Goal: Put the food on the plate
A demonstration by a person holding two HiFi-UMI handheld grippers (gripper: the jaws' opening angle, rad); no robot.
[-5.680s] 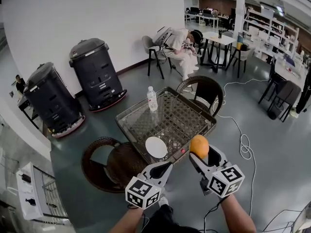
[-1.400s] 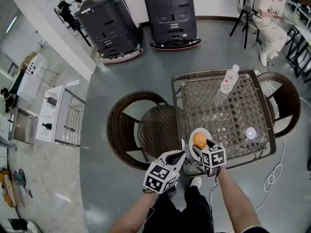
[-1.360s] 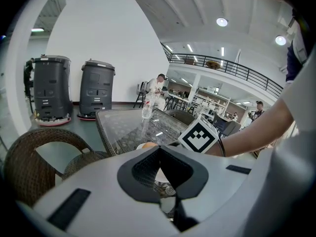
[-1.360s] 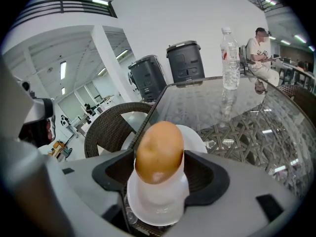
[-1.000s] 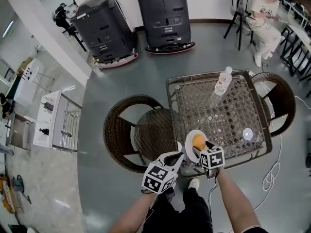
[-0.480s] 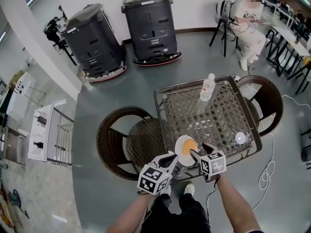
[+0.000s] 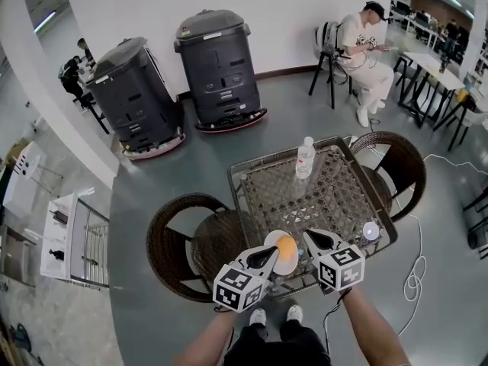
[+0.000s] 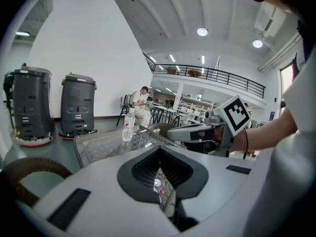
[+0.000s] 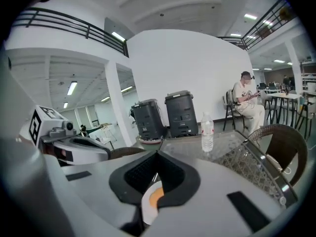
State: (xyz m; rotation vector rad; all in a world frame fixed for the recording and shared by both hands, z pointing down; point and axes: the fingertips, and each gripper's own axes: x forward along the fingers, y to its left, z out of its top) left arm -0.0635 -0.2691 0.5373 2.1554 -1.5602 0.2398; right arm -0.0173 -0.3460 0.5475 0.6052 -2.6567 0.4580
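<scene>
In the head view, the orange (image 7: 287, 246) lies on the white plate (image 7: 276, 263) at the near edge of the glass-topped wicker table (image 7: 335, 197). My right gripper (image 7: 311, 237) sits just right of the orange, its jaws shut with nothing between them. My left gripper (image 7: 264, 258) hovers at the plate's near left rim, also shut and empty. In the right gripper view, the orange (image 9: 156, 197) and plate (image 9: 146, 209) show below the closed jaws.
A water bottle (image 7: 305, 157) stands at the table's far side, and a small white disc (image 7: 370, 231) lies near its right corner. Wicker chairs (image 7: 177, 239) flank the table. Two dark machines (image 7: 217, 63) stand by the wall, and a person (image 7: 364, 40) sits beyond.
My right gripper has let go of the orange, left it on the plate, drawn slightly right and shut. The head camera's view has shifted, and the left gripper has stayed beside the plate.
</scene>
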